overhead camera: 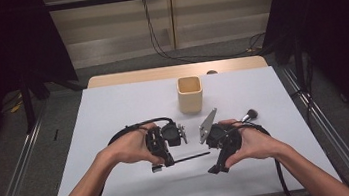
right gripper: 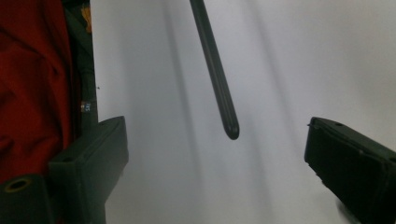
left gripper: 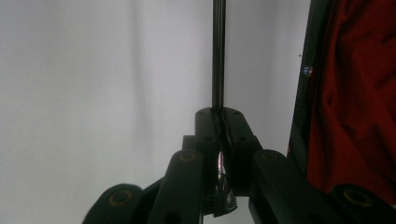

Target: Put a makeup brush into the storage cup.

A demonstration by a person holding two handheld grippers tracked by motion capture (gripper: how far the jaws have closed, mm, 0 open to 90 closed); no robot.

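Two grippers meet low over the near middle of the white worktop (overhead camera: 113, 110), and one thin dark stick, most likely a brush handle (overhead camera: 190, 157), runs between them. The left gripper (overhead camera: 162, 157) has its fingers clamped tight on one end of that handle; in the left gripper view the rod (left gripper: 218, 56) rises straight out from between the closed pads. Held this way, level and just above the sheet, the free end is offered to the other hand. The right gripper (overhead camera: 219, 163) has its fingers spread wide, and in the right gripper view the rounded tip of the handle (right gripper: 219, 93) hangs between them, touching neither. My guess is a hand-over is being set up, so the right fingers need to close on the free end before the left lets go.

One cream-coloured square cup (overhead camera: 190, 94) stands upright at the far middle of the worktop, well apart from both hands, probably the place the brush is meant to go. One second brush with a fluffy head (overhead camera: 250, 115) lies just behind the right hand (overhead camera: 253, 141). So the count is two brushes, one cup, two grippers
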